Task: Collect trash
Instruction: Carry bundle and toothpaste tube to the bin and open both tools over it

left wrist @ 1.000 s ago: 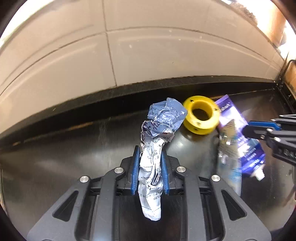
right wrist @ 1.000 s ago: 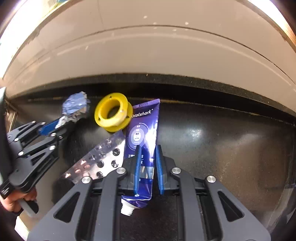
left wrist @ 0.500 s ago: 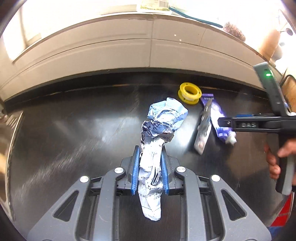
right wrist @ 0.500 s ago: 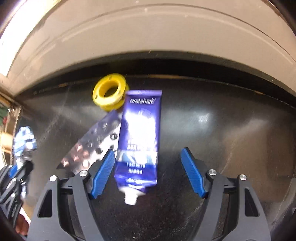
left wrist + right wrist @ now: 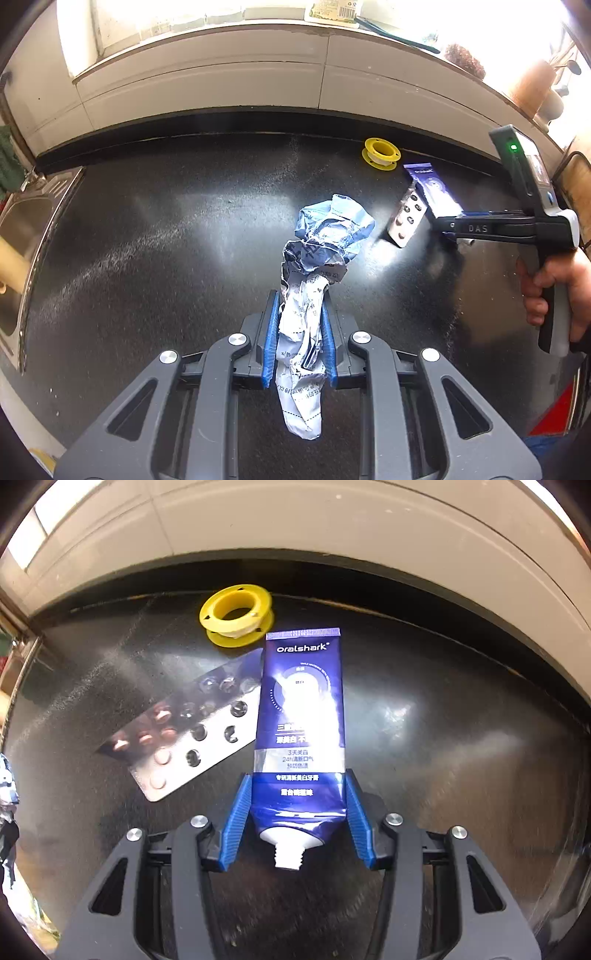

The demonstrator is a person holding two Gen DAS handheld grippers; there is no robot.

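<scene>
Clearly, the crumpled blue-and-white printed paper wrapper (image 5: pixel 314 280) is clamped between the blue pads of the left gripper (image 5: pixel 300 314), its wad bulging ahead of the fingertips and its tail hanging back behind them, above the black speckled countertop (image 5: pixel 166 240). Between the right gripper (image 5: pixel 297 786)'s spread jaws lies the flattened purple toothpaste tube (image 5: pixel 301 716), capless neck toward the camera; whether the pads touch its edges I cannot tell. Just left of those jaws a silver blister pack of pills (image 5: pixel 188 731) slips partly under the tube, and ahead sits a yellow plastic spool (image 5: pixel 236 614).
</scene>
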